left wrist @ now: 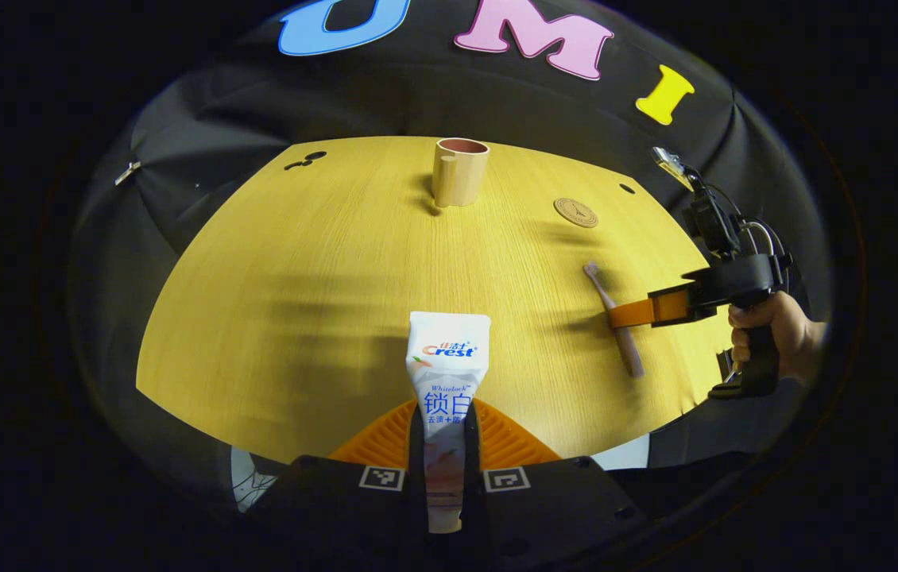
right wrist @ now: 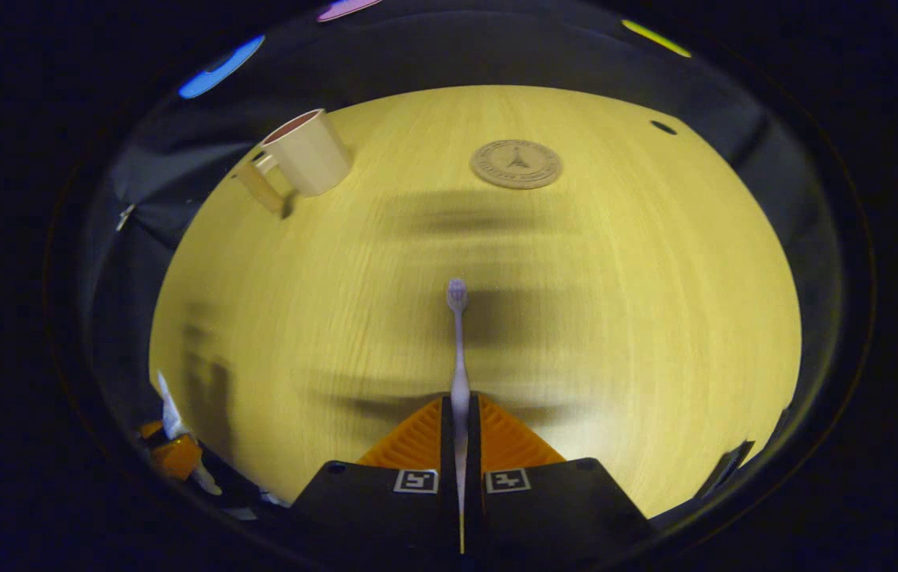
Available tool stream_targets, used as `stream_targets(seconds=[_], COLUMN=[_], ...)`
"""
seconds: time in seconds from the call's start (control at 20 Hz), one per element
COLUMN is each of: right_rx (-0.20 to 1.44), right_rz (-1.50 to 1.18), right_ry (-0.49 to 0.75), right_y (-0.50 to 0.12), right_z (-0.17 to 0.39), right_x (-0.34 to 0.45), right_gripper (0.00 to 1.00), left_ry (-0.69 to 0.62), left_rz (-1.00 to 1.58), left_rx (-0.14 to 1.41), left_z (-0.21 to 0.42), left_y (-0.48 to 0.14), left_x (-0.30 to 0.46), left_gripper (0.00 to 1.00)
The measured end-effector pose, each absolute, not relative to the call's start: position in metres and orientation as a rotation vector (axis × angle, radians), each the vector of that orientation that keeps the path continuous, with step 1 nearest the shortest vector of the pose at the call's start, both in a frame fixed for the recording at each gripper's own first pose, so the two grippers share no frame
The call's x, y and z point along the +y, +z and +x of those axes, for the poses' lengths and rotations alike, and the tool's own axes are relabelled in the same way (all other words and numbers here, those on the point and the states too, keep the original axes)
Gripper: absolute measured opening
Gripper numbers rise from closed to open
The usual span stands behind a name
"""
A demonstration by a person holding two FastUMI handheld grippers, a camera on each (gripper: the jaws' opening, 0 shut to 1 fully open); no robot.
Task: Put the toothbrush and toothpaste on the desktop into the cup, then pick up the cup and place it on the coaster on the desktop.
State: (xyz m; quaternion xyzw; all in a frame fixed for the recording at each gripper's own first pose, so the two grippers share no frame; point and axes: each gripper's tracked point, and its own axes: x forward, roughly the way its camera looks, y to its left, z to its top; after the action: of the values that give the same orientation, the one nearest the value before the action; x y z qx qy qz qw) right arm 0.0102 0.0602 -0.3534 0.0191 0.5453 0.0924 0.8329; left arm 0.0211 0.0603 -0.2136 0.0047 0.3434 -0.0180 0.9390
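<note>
My left gripper [left wrist: 445,425] is shut on a white toothpaste tube [left wrist: 447,361], which sticks out forward over the near part of the wooden table [left wrist: 290,278]. A beige cup [left wrist: 459,172] with a handle stands upright at the far middle. To its right lies a round brown coaster [left wrist: 575,212]. In the right gripper view, my right gripper [right wrist: 459,417] is shut on the thin handle of a toothbrush [right wrist: 458,342], head pointing away. The cup [right wrist: 306,152] is far left there and the coaster [right wrist: 516,164] straight ahead. The left gripper view shows the right gripper [left wrist: 630,314] across the toothbrush [left wrist: 612,314], held by a hand [left wrist: 775,334].
Small dark holes [left wrist: 304,160] mark the table's far corners. The black cloth wall [left wrist: 385,95] closes the back and sides. A metal clip [left wrist: 667,161] and cables hang at the right edge. The left gripper [right wrist: 171,453] sits at the lower left of the right gripper view.
</note>
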Motion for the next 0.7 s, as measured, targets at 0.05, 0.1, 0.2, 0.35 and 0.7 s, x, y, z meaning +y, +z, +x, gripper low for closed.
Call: stream_targets(seconds=[0.05, 0.1, 0.2, 0.35, 0.7], right_rx=[1.150, 1.141, 1.156, 1.188, 1.137], right_rz=[0.012, -0.006, 0.002, 0.051, 0.015], right_ry=[0.226, 0.235, 0.244, 0.258, 0.274], right_y=[-0.353, -0.354, -0.355, -0.354, -0.339], right_z=[0.009, 0.011, 0.009, 0.009, 0.017], right_x=[0.060, 0.059, 0.060, 0.058, 0.026], right_gripper=[0.07, 0.07, 0.07, 0.07, 0.06], left_ry=[-0.035, -0.032, -0.026, -0.021, 0.016], left_rz=[0.007, 0.004, -0.007, -0.024, -0.097], left_rx=[0.703, 0.707, 0.707, 0.691, 0.588], left_z=[0.021, 0.022, 0.023, 0.023, 0.060], left_y=[-0.214, -0.215, -0.214, -0.208, -0.163], left_x=[0.060, 0.059, 0.058, 0.057, 0.063], left_gripper=[0.22, 0.22, 0.22, 0.22, 0.22])
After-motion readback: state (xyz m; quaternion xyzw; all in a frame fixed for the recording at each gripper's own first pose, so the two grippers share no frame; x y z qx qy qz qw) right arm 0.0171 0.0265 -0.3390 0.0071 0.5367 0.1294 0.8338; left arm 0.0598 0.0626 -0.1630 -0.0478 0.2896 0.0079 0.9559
